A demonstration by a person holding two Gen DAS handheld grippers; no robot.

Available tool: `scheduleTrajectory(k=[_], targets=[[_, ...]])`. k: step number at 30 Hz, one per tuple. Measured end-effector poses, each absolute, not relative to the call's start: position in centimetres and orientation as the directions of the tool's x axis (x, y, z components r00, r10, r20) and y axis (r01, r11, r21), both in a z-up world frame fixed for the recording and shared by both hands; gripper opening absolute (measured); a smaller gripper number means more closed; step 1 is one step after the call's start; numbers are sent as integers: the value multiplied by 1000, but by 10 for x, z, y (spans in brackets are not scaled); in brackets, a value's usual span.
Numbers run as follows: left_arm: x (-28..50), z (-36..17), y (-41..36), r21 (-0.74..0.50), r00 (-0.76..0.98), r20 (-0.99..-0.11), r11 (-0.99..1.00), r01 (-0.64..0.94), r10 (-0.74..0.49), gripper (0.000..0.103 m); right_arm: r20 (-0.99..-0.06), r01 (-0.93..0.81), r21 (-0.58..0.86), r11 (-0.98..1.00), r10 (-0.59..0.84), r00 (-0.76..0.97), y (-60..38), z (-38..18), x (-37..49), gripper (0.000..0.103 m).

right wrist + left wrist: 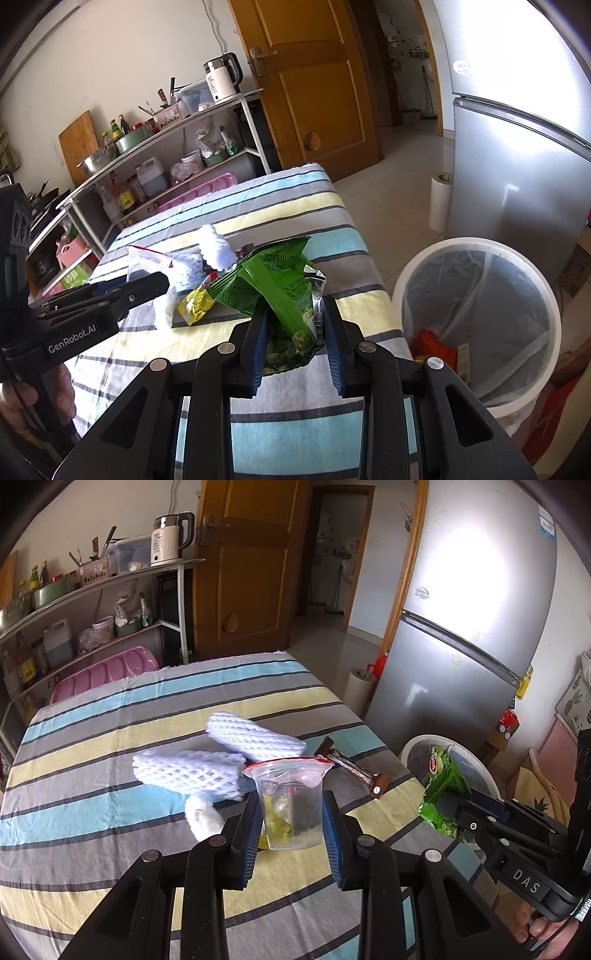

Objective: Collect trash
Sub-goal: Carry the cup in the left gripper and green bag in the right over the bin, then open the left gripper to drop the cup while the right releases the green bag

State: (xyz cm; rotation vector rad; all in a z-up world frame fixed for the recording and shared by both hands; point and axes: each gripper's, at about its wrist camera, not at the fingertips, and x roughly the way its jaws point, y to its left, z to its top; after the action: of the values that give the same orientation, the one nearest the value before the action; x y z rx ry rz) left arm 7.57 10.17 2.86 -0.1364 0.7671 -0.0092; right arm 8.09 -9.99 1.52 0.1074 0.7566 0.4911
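My left gripper (291,814) is shut on a clear plastic cup (290,805) with a peeled red-edged lid and scraps inside, held above the striped table (92,805). My right gripper (295,332) is shut on a crumpled green snack bag (286,291), which also shows in the left wrist view as the green snack bag (443,786) near the bin. The white trash bin (476,321) stands off the table's right edge with some trash inside; its rim shows as the trash bin (424,744). On the table lie white foam nets (221,764), a brown wrapper (354,768) and a yellow wrapper (195,304).
A metal shelf (92,587) with a kettle, bottles and bowls stands behind the table. A silver fridge (472,627) rises behind the bin, with a paper roll (439,201) on the floor beside it. A wooden door (243,561) stands open. A hand (22,398) holds the left gripper.
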Motion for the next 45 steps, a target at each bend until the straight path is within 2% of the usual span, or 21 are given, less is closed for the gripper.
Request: scheduleTrajectory(k=[18,28,41,45], targets=[[118,27,-21,-84,682,-702,975,208,-206,32,-627,-157,239,958,276,729,-207,22,82,29],[140,13,-85,-78,630,-730,948,308,-264,32,-674,-31,241,970,190,714,-256,6,96,29],[161,-9,-106,-65,591,-769,949,308,-244,32,-739,28,149,988,93,667,-268,-19,121,34],[164,-14,-105,-43,592,-778,957,286,-212,42,-753,25,112,993,69,654,-265,-26,124,40]])
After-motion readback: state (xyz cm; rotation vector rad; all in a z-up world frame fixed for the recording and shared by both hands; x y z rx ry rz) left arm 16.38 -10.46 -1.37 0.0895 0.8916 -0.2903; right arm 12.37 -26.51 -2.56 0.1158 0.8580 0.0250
